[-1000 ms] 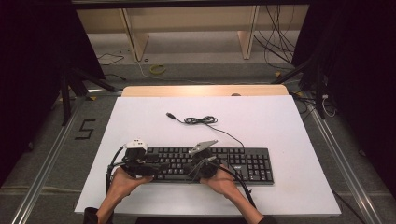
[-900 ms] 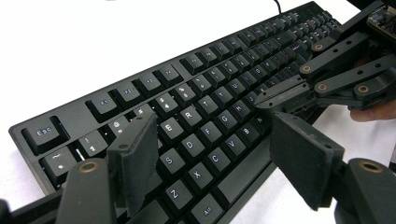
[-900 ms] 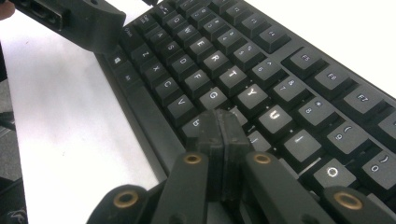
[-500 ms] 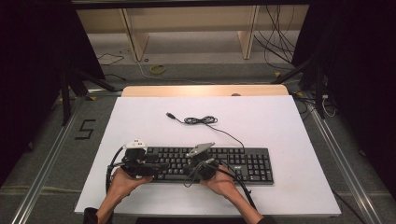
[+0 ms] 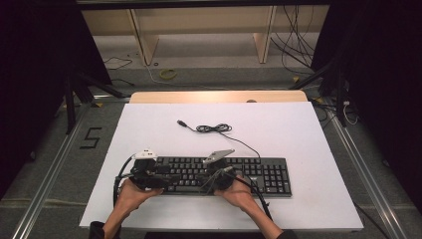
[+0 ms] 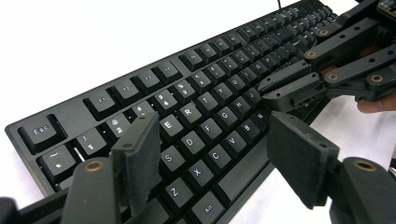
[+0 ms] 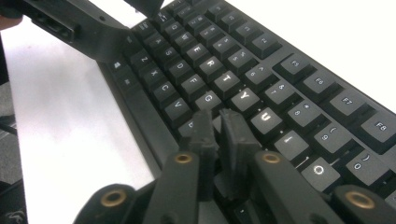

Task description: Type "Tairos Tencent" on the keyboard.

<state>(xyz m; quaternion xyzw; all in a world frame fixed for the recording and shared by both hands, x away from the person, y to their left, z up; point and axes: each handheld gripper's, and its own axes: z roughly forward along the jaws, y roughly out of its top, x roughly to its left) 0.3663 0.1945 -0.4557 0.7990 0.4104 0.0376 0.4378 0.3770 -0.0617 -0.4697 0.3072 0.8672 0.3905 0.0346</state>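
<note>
A black keyboard [image 5: 259,174] lies across the near part of the white table [image 5: 308,129]. My left gripper [image 5: 165,179] hovers over the keyboard's left end, jaws wide open, with the keys around C and V [image 6: 217,158] showing between its pads [image 6: 137,161]. My right gripper [image 5: 203,179] points left over the middle keys. Its fingers [image 7: 233,135] are pressed almost together, empty, tips low over the keys beside G and U [image 7: 264,119]. In the left gripper view the right gripper [image 6: 280,91] reaches in from the upper right.
The keyboard's cable [image 5: 214,128] lies coiled behind it, its plug end loose on the table. A wooden strip [image 5: 219,96] runs along the table's far edge. Dark stands and cables sit on the floor beyond.
</note>
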